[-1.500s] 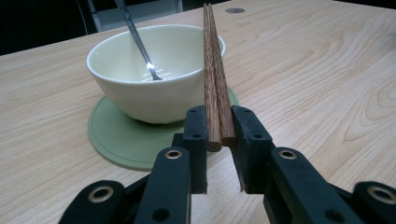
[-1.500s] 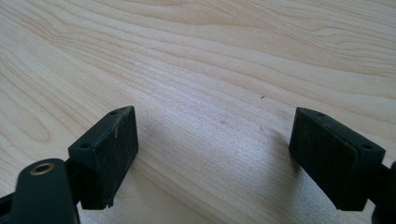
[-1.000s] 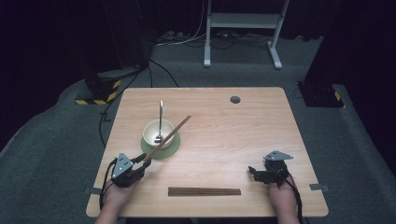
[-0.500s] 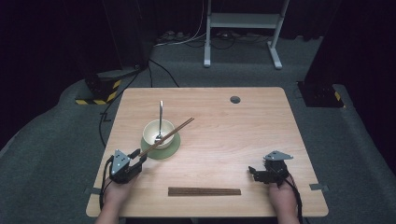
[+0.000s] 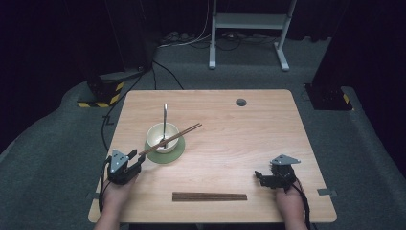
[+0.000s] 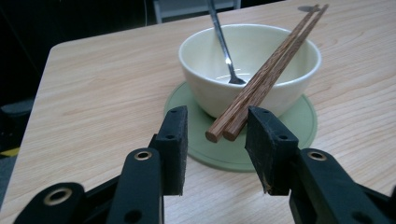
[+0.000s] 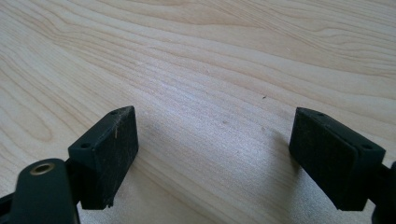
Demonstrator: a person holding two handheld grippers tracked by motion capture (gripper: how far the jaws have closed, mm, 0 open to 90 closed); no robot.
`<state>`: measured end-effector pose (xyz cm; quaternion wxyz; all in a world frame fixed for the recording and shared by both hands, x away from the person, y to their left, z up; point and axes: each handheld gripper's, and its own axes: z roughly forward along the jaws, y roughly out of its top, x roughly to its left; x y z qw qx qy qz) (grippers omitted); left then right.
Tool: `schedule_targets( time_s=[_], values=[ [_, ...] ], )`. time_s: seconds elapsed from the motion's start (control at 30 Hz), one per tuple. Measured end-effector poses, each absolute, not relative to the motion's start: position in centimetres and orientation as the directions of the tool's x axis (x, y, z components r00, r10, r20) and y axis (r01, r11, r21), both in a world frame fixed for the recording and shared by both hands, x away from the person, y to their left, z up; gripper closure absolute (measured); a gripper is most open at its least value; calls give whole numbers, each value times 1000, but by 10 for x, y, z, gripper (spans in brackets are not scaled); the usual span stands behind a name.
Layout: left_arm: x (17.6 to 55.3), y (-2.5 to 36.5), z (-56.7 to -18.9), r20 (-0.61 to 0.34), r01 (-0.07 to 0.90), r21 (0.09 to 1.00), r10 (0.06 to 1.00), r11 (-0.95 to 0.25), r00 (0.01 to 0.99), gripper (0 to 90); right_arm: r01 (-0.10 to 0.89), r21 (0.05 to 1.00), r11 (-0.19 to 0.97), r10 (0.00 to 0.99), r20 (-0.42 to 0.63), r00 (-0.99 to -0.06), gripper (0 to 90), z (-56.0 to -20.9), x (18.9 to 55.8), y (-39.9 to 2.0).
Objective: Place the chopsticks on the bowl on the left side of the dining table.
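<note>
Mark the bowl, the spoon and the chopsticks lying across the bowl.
bowl [image 6: 201,88], left gripper view, outer wall.
spoon [image 6: 219,32], left gripper view, handle.
chopsticks [image 6: 261,79], left gripper view, mid-shaft at the rim.

The counter [image 5: 268,143] is being lit brightly from above, while the floor [image 5: 368,158] around it is being left dark. Soft shadows are being thrown under the right claw [image 7: 212,154]. A small glint is being caught on the spoon [image 6: 227,60]. Near claw parts are being blurred.
</note>
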<state>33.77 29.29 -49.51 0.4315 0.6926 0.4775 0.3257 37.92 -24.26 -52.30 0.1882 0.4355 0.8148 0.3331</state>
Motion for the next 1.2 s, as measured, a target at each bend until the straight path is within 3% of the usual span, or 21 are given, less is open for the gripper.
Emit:
schedule_targets(
  time_s=[0.5,1.2],
  values=[
    [366,296,-478,89,441,870,950,-221,300,588,583,707,400,834,-17,-551,156,-523,379,-243],
    [388,302,-496,-13,421,901,963,-105,268,549,597,698,395,841,-13,-541,112,-523,382,-240]
  ],
)
